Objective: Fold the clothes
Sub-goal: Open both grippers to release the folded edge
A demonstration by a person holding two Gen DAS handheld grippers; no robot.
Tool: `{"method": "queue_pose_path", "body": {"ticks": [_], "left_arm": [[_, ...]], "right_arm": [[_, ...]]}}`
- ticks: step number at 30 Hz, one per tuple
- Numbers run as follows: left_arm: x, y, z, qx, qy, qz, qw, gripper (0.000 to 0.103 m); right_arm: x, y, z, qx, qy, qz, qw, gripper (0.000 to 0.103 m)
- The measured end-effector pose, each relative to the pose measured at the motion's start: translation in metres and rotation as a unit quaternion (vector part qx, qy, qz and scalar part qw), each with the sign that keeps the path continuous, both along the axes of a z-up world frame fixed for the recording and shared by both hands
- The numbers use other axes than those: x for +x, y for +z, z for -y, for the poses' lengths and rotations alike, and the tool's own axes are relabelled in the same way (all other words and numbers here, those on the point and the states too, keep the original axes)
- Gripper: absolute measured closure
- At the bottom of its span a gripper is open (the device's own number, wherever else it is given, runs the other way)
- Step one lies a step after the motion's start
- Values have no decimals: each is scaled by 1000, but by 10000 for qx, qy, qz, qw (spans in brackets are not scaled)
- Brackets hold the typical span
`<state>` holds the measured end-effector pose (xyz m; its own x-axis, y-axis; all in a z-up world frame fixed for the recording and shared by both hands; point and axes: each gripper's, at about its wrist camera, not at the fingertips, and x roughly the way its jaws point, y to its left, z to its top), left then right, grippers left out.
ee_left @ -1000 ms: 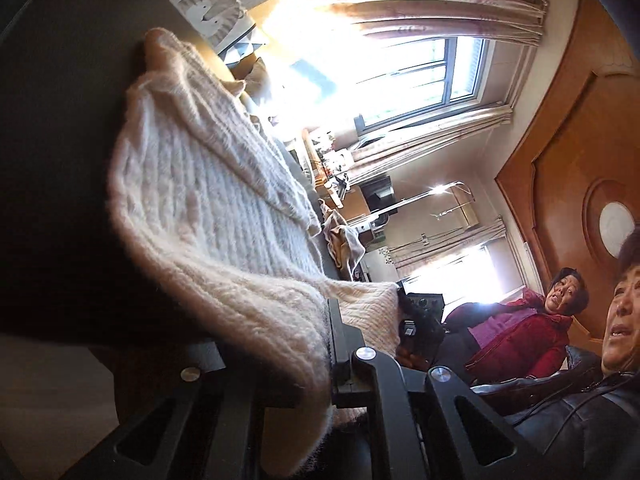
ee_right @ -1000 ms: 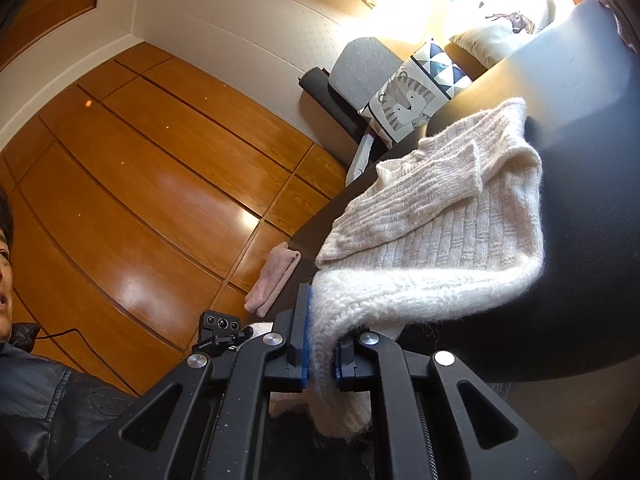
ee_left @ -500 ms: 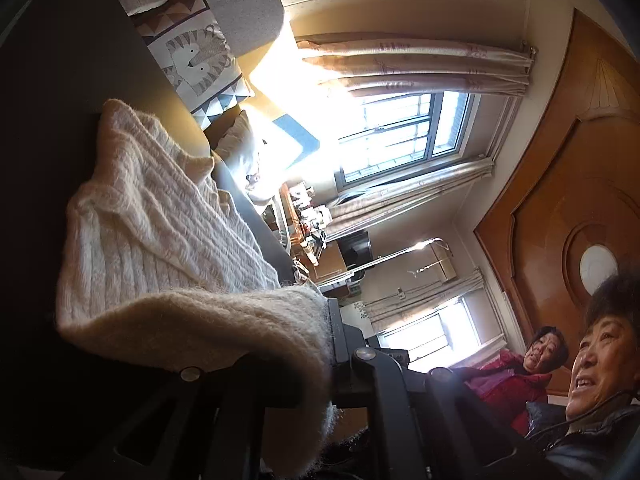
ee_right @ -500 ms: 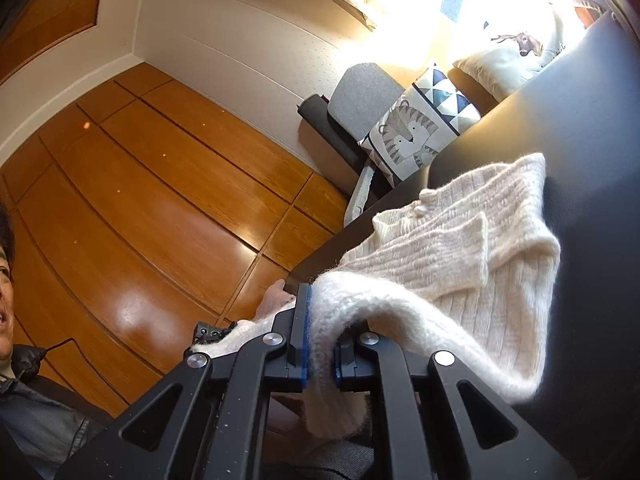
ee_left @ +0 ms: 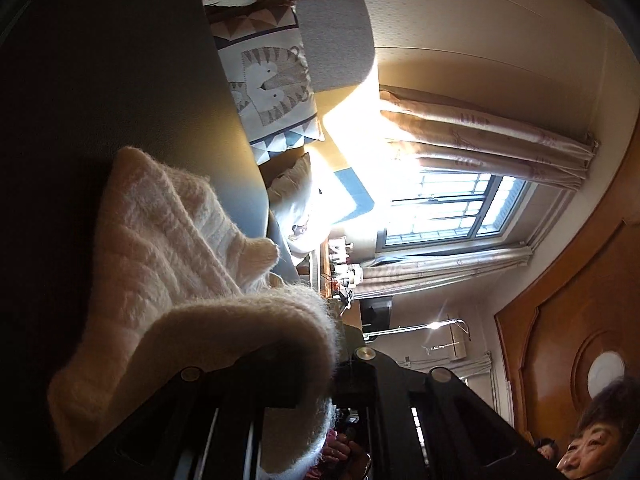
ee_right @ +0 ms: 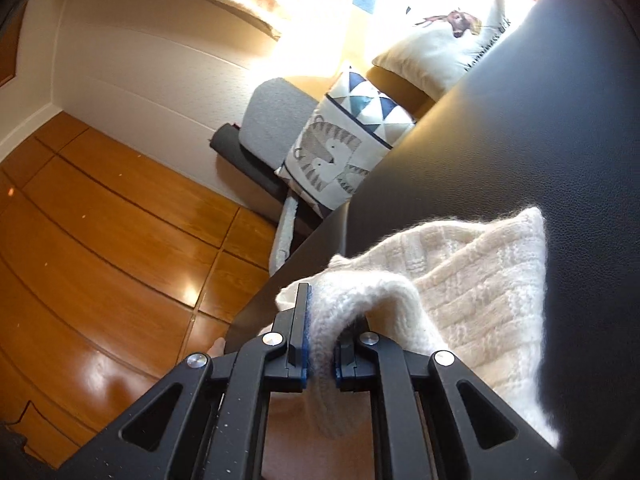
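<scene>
The cream knitted sweater [ee_right: 480,300] lies on the dark table [ee_right: 520,140], its near edge lifted and folded over. The right gripper [ee_right: 322,354] has its fingers clamped on that thick edge, and the left gripper [ee_left: 332,344] pinches the same edge too. A tiger-print cushion [ee_right: 336,156] sits beyond the table.

The cream knit sweater [ee_left: 160,264] drapes over the left gripper [ee_left: 320,364], hiding its fingertips. In the right wrist view, the sweater's [ee_right: 472,292] lower end runs off the bottom edge. The shelf clutter [ee_left: 340,268] below the window [ee_left: 448,208] is too small to tell.
</scene>
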<state>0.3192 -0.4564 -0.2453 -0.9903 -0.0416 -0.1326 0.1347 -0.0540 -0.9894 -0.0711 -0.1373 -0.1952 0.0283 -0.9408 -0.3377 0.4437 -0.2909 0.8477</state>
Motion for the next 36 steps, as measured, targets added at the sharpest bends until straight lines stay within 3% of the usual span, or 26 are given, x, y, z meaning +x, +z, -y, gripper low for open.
{"method": "queue_pose_path", "body": {"ticks": [2,6,8,10,17,22,25,28,31,33,34,35,36], "left_arm": [[-5,-15,10,299,123,188,9993,85],[-12,-23,20,403,116,295,9987,81],[-14,-18,23,313,86,280,9991,77],[-16,-14,27,298,106,245,9992,76],[-15,-13,36,474,361,131,9981,74],[-5,-3,39,257,549,198,9980,74],[0,10,39,-83,608,357,9975,74],[-16,28,30,-740,153,856,9935,73],[-48,44,17,-1536,-476,1398,9770,73],[-75,50,9,-2217,-873,1893,9526,73],[-88,50,7,-2537,-1025,2205,9362,73],[-99,47,5,-2833,-1135,2551,9175,73],[-105,43,5,-2958,-1173,2768,9067,73]], "right_arm": [[-5,-11,5,147,-145,90,9997,90],[-9,-19,12,166,-252,159,9994,75],[-10,-14,15,90,-270,77,9996,49],[-12,-9,16,-3,-374,28,9993,35],[-15,3,16,46,-587,-188,9981,33],[13,21,30,582,-308,-986,9929,33],[35,31,48,1092,-8,-1645,9803,33],[57,32,76,1916,302,-2457,9497,33],[70,22,104,2547,798,-2981,9164,33],[69,8,116,2913,1013,-3196,8959,33],[66,1,119,3120,1016,-3308,8848,33],[60,-7,118,3254,970,-3331,8796,33],[52,-15,114,3275,963,-3231,8826,32]]}}
